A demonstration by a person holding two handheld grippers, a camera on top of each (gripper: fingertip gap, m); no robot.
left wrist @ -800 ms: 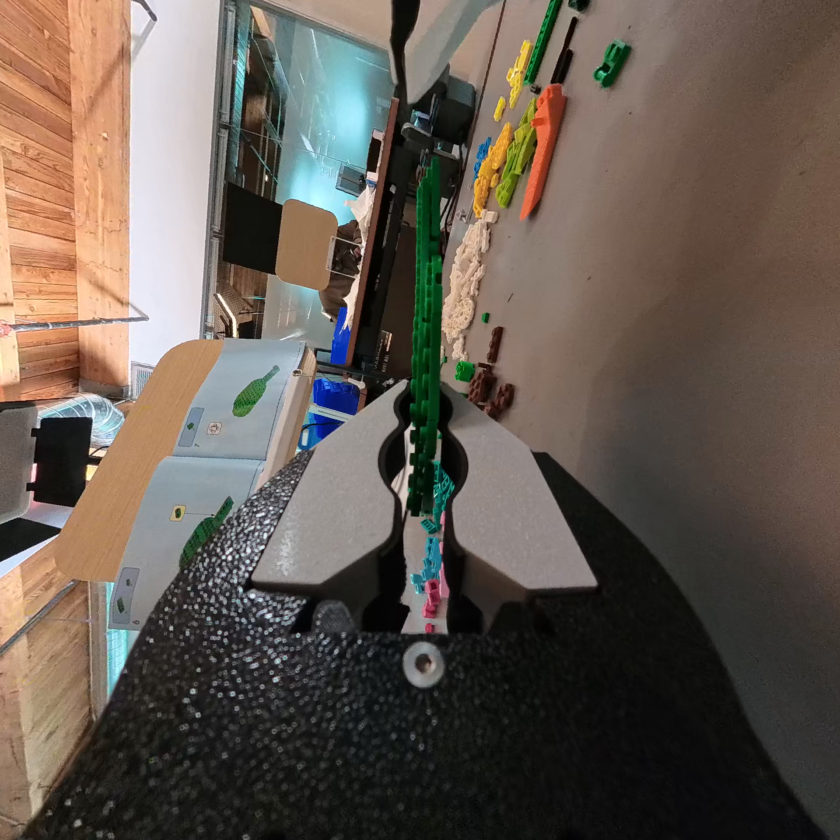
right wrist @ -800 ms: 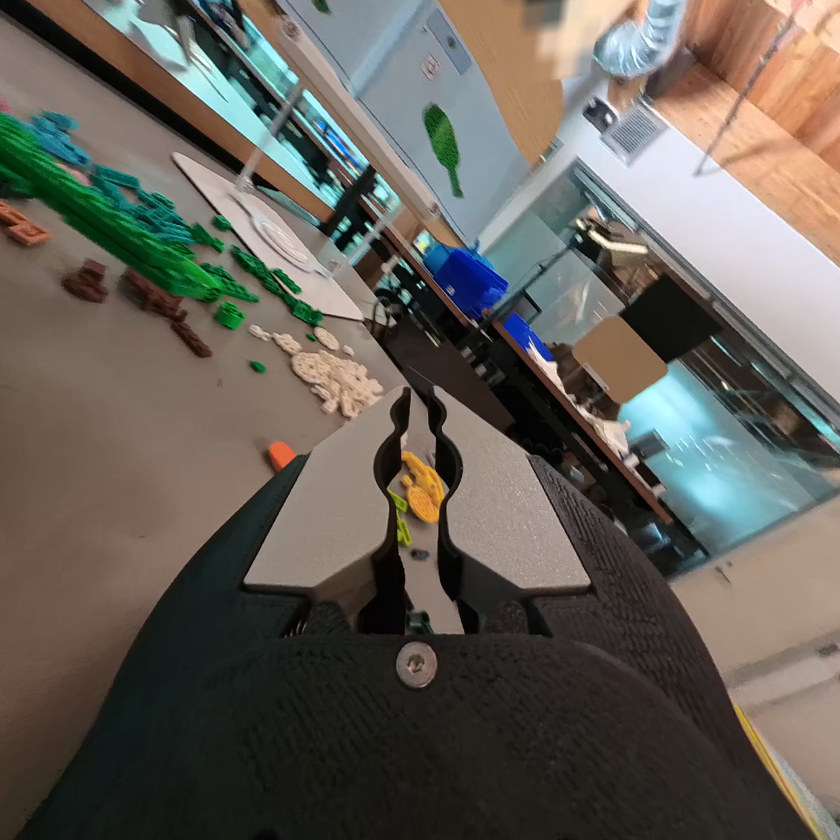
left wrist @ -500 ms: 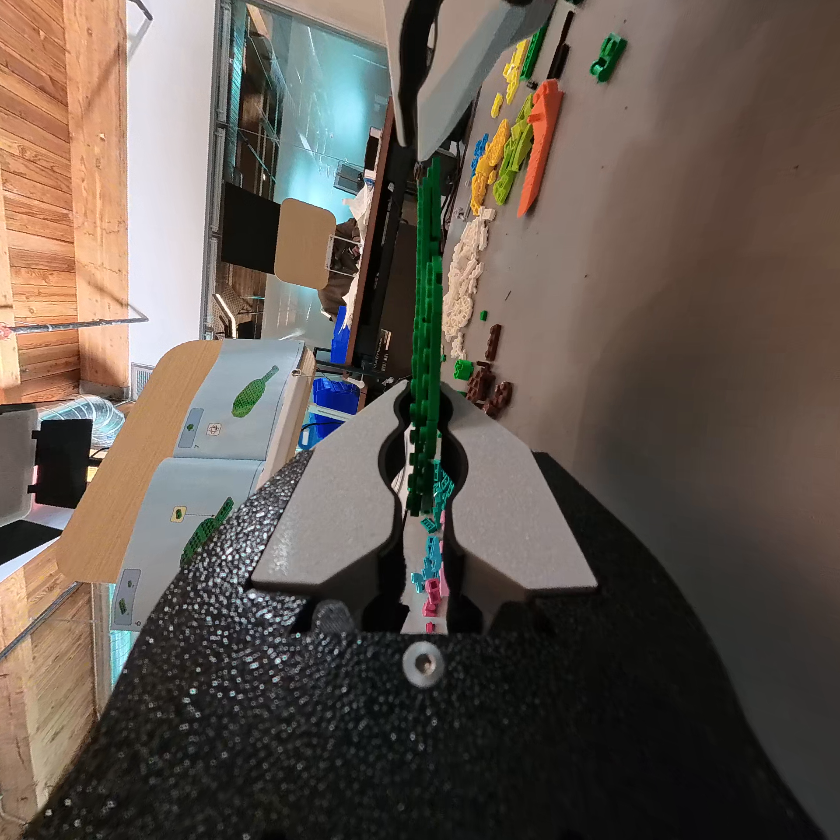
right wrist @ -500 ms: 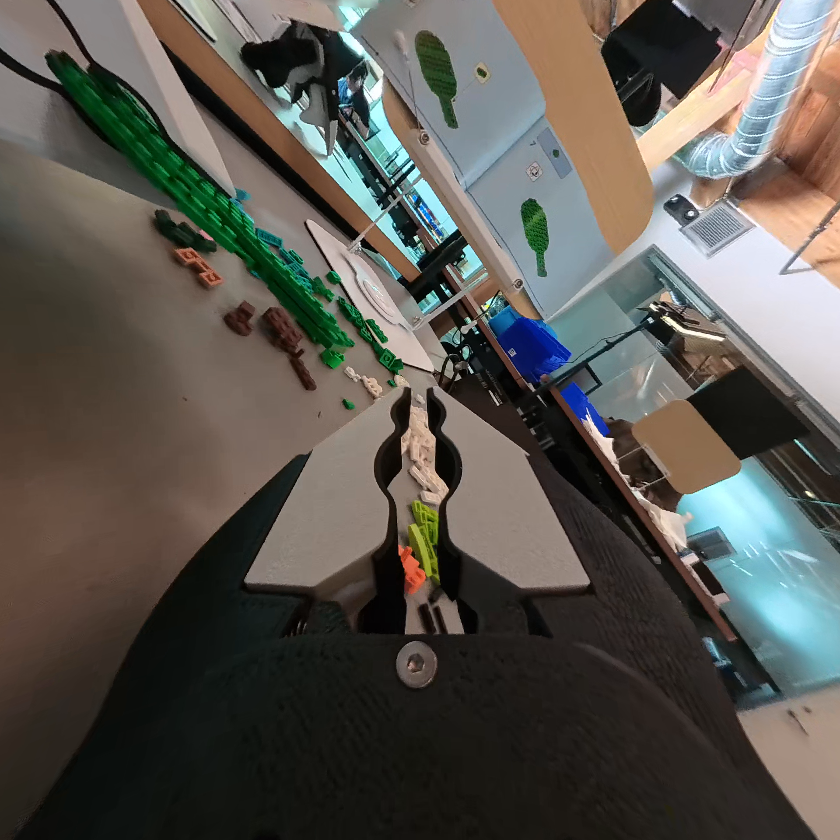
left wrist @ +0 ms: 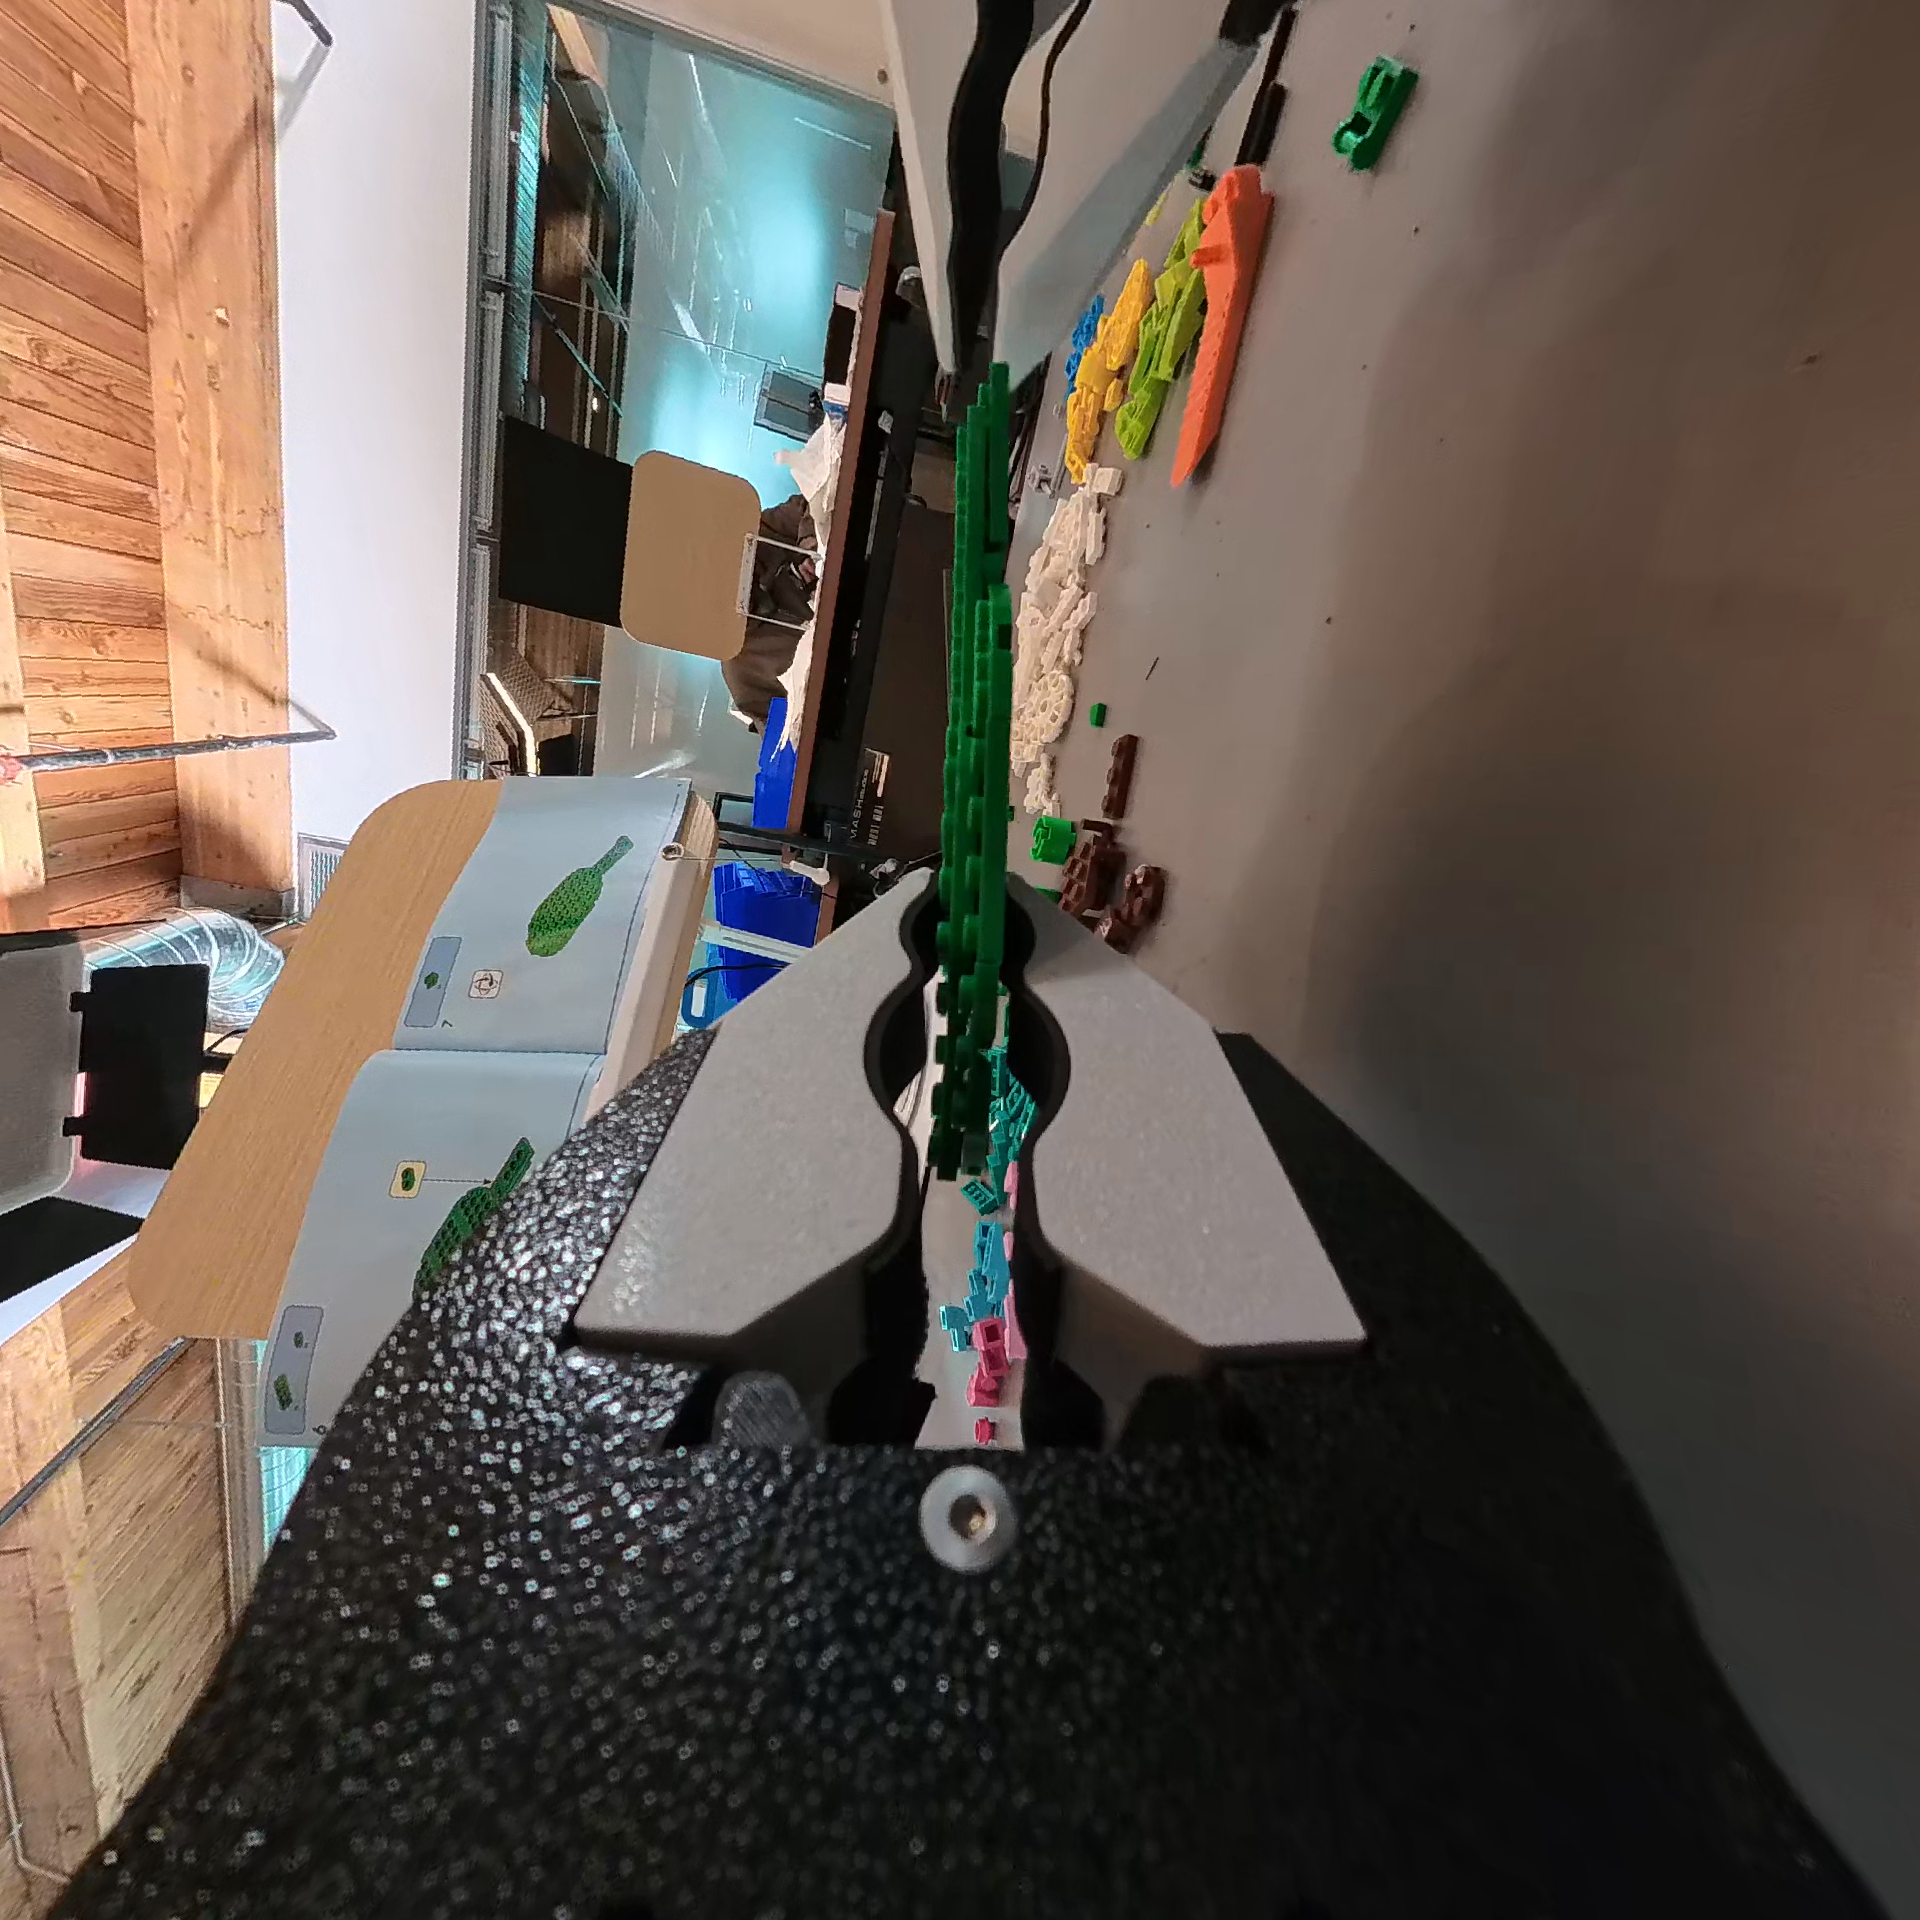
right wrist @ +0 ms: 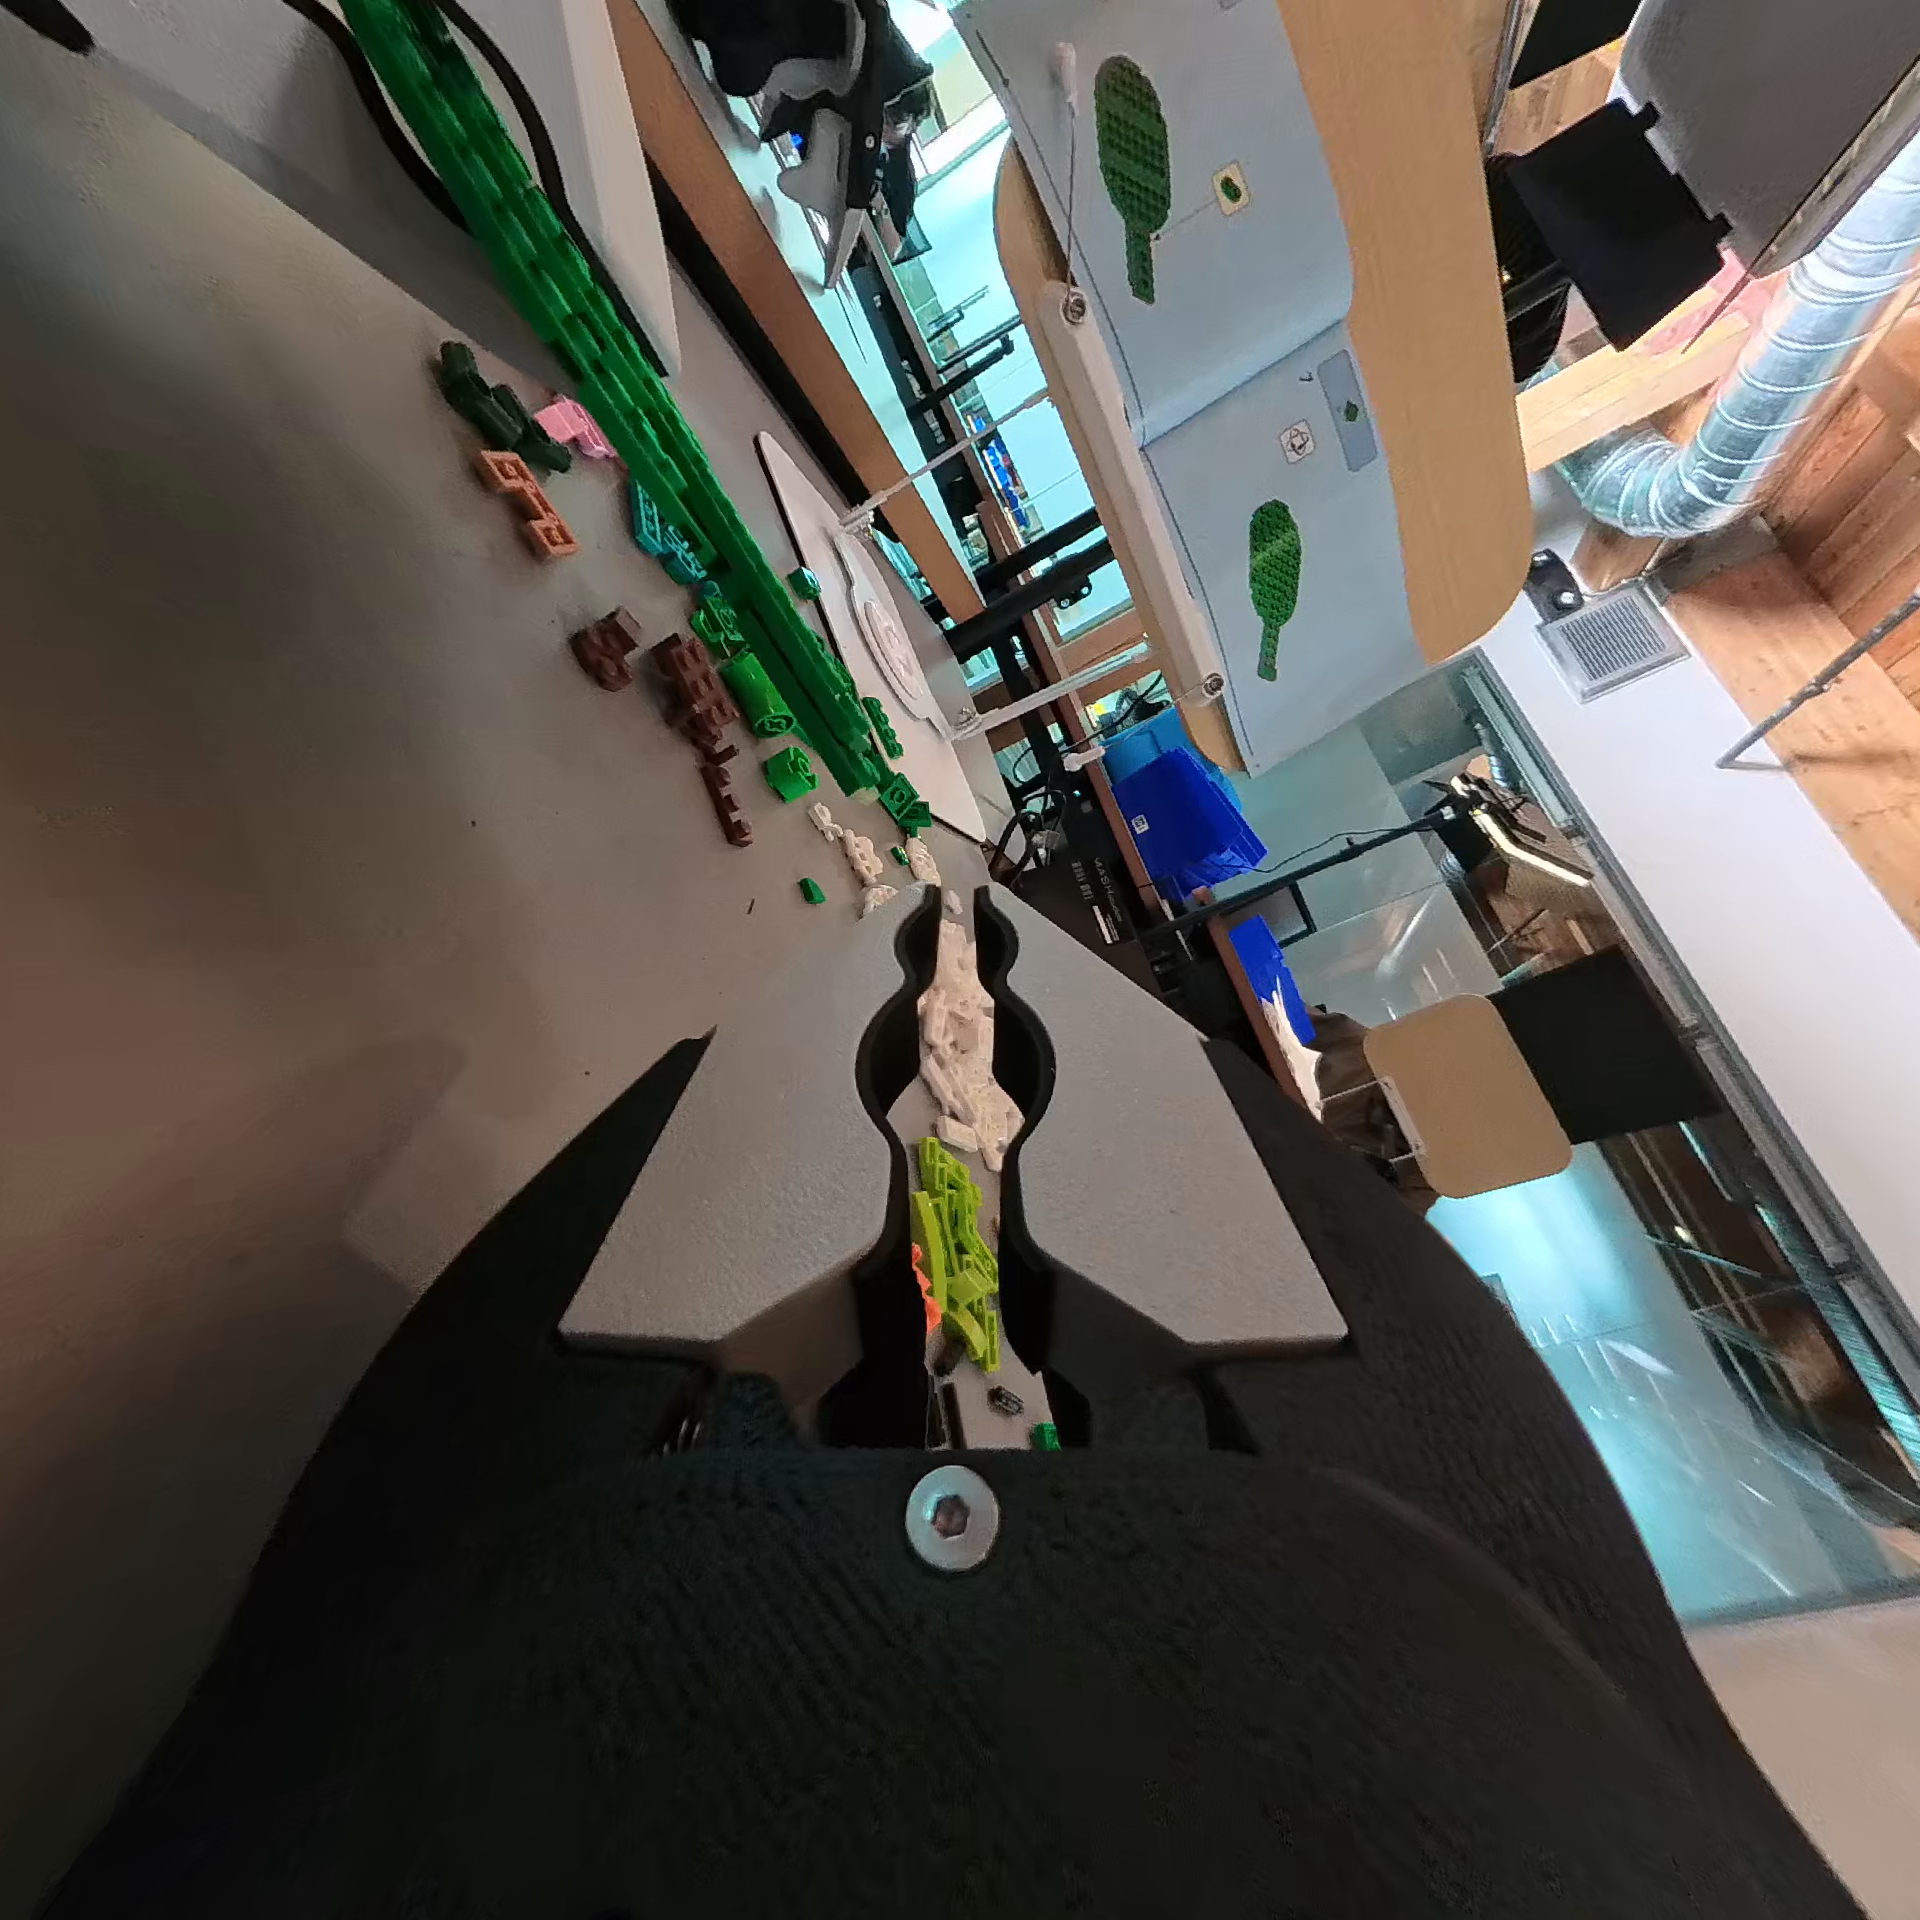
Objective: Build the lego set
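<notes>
While the left gripper [left wrist: 975, 914] is clamped on the near end of the long green brick panel [left wrist: 977, 675], we see the panel edge-on, filling the gap between the fingertips and running away along the grey table [left wrist: 1558, 831]. We cannot tell whether it rests on the table or hangs just above it. The right gripper [right wrist: 961, 904] sits just beside the panel's far end. Its jaws are almost closed, with only a thin slit between them and nothing in it, and the heap of white pieces [right wrist: 961, 1029] shows beyond.

Our worry is leverage. A panel this long, held only at one end, could flex or split at a seam if we tilt it. Brown pieces [left wrist: 1117, 883] and teal pieces [left wrist: 1003, 1122] lie right alongside, so a sideways sweep could scatter them. The nearly closed right jaws could also knock the far end.
</notes>
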